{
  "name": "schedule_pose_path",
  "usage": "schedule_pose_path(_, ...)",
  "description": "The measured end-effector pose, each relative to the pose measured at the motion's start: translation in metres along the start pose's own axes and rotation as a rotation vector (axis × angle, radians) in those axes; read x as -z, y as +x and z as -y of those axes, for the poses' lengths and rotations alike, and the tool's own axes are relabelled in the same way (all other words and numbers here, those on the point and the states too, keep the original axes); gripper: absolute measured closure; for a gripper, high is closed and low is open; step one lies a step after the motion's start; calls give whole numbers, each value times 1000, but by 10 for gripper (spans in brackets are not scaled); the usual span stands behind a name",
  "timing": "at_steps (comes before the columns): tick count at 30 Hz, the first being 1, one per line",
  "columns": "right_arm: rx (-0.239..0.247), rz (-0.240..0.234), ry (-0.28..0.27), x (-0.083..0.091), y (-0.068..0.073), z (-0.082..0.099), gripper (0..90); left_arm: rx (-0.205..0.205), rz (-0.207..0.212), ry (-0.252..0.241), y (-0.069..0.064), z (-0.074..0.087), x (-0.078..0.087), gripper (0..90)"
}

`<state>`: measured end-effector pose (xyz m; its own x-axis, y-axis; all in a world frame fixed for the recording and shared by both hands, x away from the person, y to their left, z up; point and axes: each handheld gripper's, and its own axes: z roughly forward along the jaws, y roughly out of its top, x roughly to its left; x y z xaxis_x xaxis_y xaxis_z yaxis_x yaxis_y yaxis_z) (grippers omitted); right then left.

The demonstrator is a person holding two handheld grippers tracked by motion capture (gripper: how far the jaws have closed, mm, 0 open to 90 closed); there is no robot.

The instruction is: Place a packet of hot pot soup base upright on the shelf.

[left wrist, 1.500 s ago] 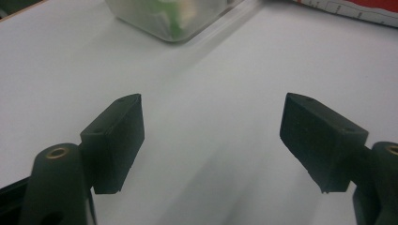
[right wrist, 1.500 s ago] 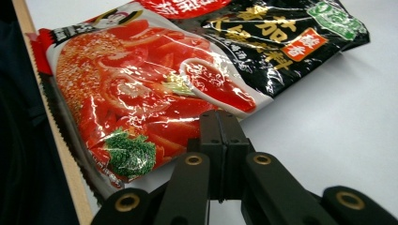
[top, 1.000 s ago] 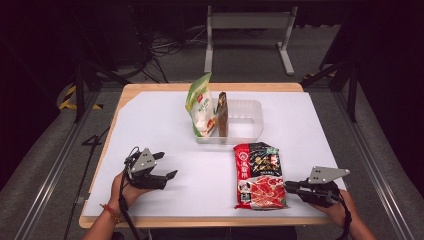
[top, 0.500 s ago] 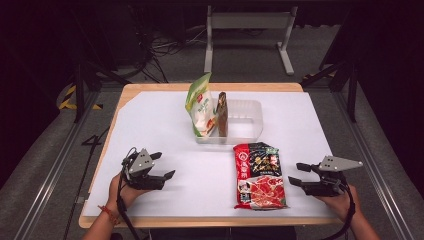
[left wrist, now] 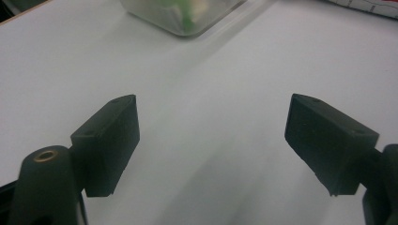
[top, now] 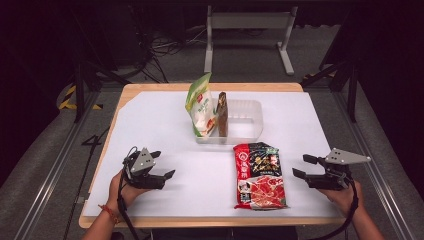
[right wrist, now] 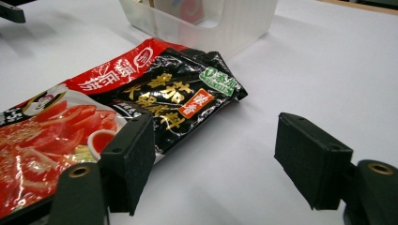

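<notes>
A flat red and black food packet [top: 260, 175] lies on the white table near the front edge. In the right gripper view the packet [right wrist: 141, 98] lies ahead, partly behind one jaw. My right gripper [top: 301, 165] hovers just right of it. Its jaws have just been opening, and my right gripper [right wrist: 213, 140] has only bare table between them. My left gripper [top: 164, 164] rests open at the front left, and my left gripper [left wrist: 211, 122] holds nothing. A clear plastic bin [top: 250, 131] behind the packet holds a green and white bag [top: 200, 102] and a dark packet [top: 222, 114], both upright.
A white sheet [top: 150, 120] covers the wooden table, whose front edge [top: 200, 222] runs just before the hands. The bin's corner [left wrist: 187, 21] lies far ahead of the left jaws, and the bin [right wrist: 225, 23] stands beyond the packet in the right gripper view.
My right gripper, shut at the packet's right edge a second ago, has opened and drawn back to the right. The packet stays flat on the table. The left gripper has not moved.
</notes>
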<state>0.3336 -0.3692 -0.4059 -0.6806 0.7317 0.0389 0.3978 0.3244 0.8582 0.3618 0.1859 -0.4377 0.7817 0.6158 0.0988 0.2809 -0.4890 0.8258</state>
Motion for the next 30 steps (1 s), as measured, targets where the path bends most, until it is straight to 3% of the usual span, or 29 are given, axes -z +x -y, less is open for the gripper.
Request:
schedule_pose_path(6,0,-26,32,-13,-2,-11,312,-6,3,7,-1,1,-1,190)
schedule_pose_path(13,-18,-83,106,-50,-10,-24,271,-11,9,7,-2,0,-1,191)
schedule_pose_path(21,-74,-116,105,-76,-18,-34,245,-9,11,3,-3,0,-1,191)
schedule_pose_path(24,-92,-120,131,-89,-21,-37,224,-11,13,5,-3,0,-2,191)
schedule_pose_path(30,-122,-133,132,-101,-26,-40,219,-18,15,4,-3,-1,-1,191)
